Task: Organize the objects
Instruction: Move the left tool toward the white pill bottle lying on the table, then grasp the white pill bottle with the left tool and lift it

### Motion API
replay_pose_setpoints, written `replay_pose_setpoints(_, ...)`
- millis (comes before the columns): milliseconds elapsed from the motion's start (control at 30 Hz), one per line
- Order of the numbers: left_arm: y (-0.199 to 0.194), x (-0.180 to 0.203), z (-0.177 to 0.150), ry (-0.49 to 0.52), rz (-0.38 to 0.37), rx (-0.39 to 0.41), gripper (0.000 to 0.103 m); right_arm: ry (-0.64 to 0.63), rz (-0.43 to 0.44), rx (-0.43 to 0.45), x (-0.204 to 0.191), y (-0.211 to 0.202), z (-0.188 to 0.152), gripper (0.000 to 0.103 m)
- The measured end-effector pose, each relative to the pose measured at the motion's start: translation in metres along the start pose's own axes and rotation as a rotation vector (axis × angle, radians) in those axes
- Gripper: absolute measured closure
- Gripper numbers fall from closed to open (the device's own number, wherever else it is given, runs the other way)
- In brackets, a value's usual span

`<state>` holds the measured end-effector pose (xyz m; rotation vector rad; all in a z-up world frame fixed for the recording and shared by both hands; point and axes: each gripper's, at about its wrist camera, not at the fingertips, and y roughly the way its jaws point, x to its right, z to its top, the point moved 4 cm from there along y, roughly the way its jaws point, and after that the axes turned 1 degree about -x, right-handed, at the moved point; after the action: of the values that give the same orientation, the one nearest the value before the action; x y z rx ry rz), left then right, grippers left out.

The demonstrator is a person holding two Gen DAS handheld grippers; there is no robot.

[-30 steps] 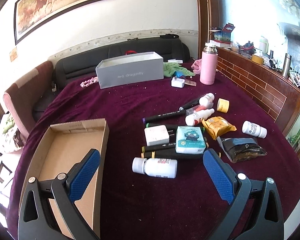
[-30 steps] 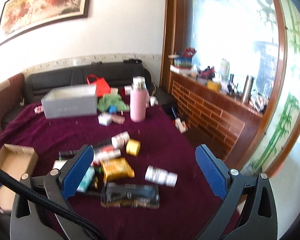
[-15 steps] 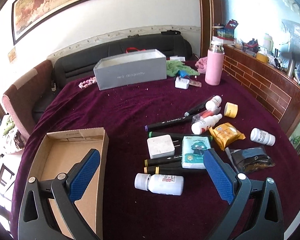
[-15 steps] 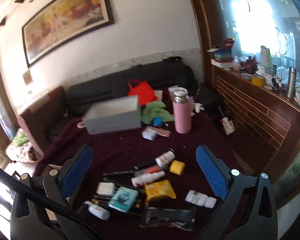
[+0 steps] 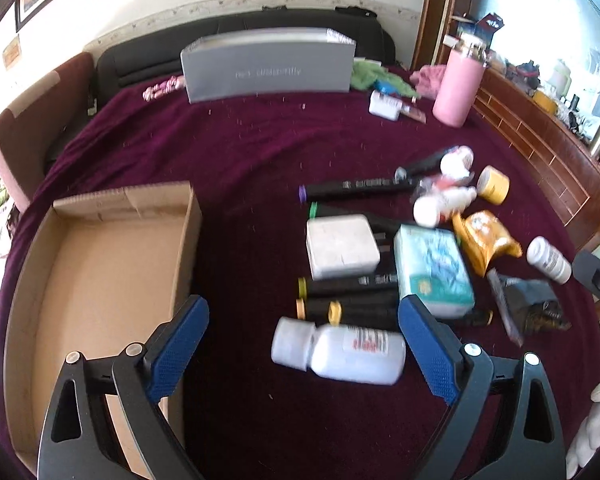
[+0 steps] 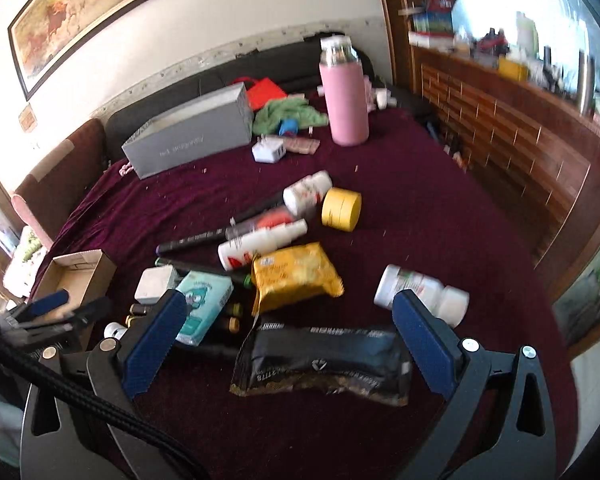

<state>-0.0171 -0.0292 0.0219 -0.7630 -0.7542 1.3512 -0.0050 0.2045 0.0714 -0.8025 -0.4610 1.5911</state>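
An open brown cardboard box [image 5: 100, 264] sits left on the maroon-clothed surface [image 5: 240, 152]. The left tool [image 5: 302, 344], jaws closing, frames a white plastic bottle [image 5: 340, 350] untouched. The right tool [image 6: 290, 344] gapes over a black foil packet [image 6: 324, 360].

Domestic living room. Evidence: a large framed horse painting [image 6: 96, 12] hangs on a white wall; a black leather sofa [image 5: 236, 36] stands along that wall; a desk covered in dark purple cloth [image 5: 252, 152] carries household clutter; a brown brick-patterned wooden ledge [image 6: 500, 120] under a bright window holds cups and flasks.
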Motion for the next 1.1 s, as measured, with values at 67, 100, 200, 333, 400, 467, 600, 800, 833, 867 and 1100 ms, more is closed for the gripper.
replay_pose_setpoints(67, 0.0, -0.001, -0.01, -0.031, 0.023, -0.013, 0.01, 0.004, 0.01, -0.012, -0.001, 0.003, -0.005, 0.0)
replay_pose_setpoints(100, -0.002, 0.0, -0.013, -0.041, 0.018, -0.007, 0.01, 0.0, 0.01, -0.014, -0.003, 0.005, -0.008, 0.0)
replay_pose_setpoints(200, -0.011, 0.002, -0.023, -0.041, 0.062, 0.018, 0.01, -0.015, 0.012, -0.015, -0.007, 0.005, -0.014, 0.0)
replay_pose_setpoints(333, 0.001, 0.004, -0.03, -0.064, 0.052, -0.036, 0.01, -0.012, 0.019, -0.018, -0.011, 0.006, -0.018, 0.0)
replay_pose_setpoints(400, 0.006, 0.005, -0.028, -0.095, 0.014, -0.055, 0.01, 0.001, 0.026, -0.024, -0.013, 0.009, -0.02, 0.0)
replay_pose_setpoints(467, 0.008, 0.008, -0.023, -0.1, -0.007, -0.046, 0.01, 0.009, 0.04, -0.034, -0.014, 0.01, -0.023, 0.0)
replay_pose_setpoints(600, 0.01, 0.031, -0.02, -0.007, -0.111, -0.057, 0.016, 0.015, 0.047, -0.043, -0.017, 0.009, -0.028, 0.0)
replay_pose_setpoints(800, 0.001, 0.057, -0.044, 0.188, -0.2, -0.087, 0.016, 0.028, 0.043, -0.038, -0.012, 0.005, -0.028, 0.0)
replay_pose_setpoints(833, 0.001, 0.055, -0.046, 0.199, -0.199, -0.087, 0.016, 0.032, 0.044, -0.039, -0.011, 0.006, -0.028, 0.0)
replay_pose_setpoints(867, 0.0, 0.055, -0.046, 0.207, -0.192, -0.081, 0.016, 0.034, 0.044, -0.041, -0.01, 0.006, -0.028, 0.0)
replay_pose_setpoints(1100, -0.003, 0.058, -0.028, 0.22, -0.234, 0.028, 0.016, 0.048, 0.053, -0.059, -0.008, 0.011, -0.034, 0.0)
